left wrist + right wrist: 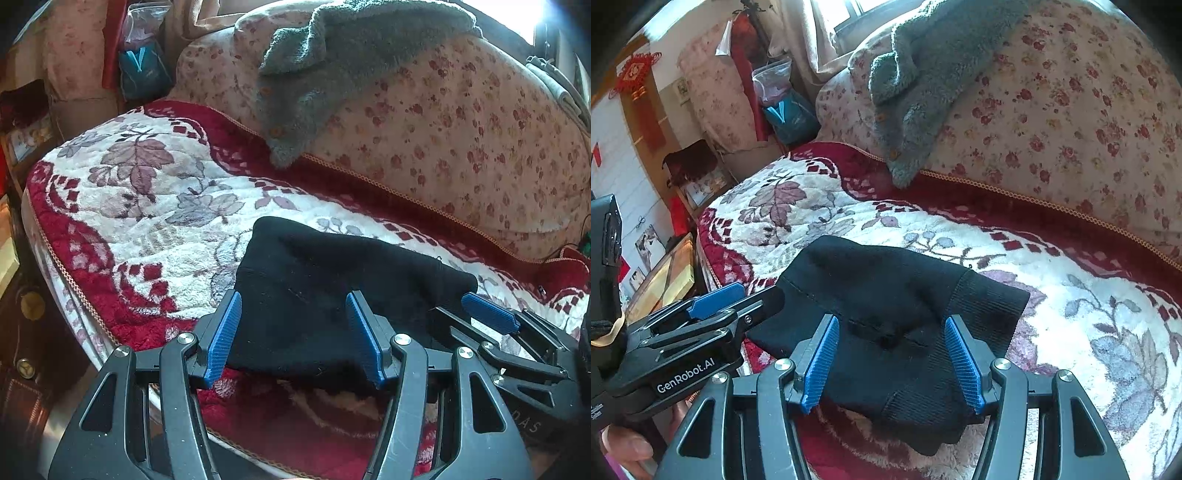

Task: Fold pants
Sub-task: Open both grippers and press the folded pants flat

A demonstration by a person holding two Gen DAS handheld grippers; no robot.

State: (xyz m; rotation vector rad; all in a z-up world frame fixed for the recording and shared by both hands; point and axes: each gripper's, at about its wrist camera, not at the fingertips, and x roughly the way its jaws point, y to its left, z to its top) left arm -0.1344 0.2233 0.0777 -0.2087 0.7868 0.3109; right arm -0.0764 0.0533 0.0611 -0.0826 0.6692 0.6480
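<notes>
The black pants lie as a compact folded bundle on the red-and-white floral seat cover of a sofa, near its front edge. My left gripper is open, its blue pads standing wide apart on either side of the bundle's near end without pressing it. In the right wrist view the pants show a ribbed cuff at the right. My right gripper is also open and straddles the bundle's near edge. The two grippers sit side by side: a right gripper pad shows beside the pants, and a left gripper pad shows at the left.
A grey fleece garment hangs over the floral sofa back. A teal bag stands at the sofa's far left end. The seat's front edge drops to the floor on the left. A thumb shows at the bottom left.
</notes>
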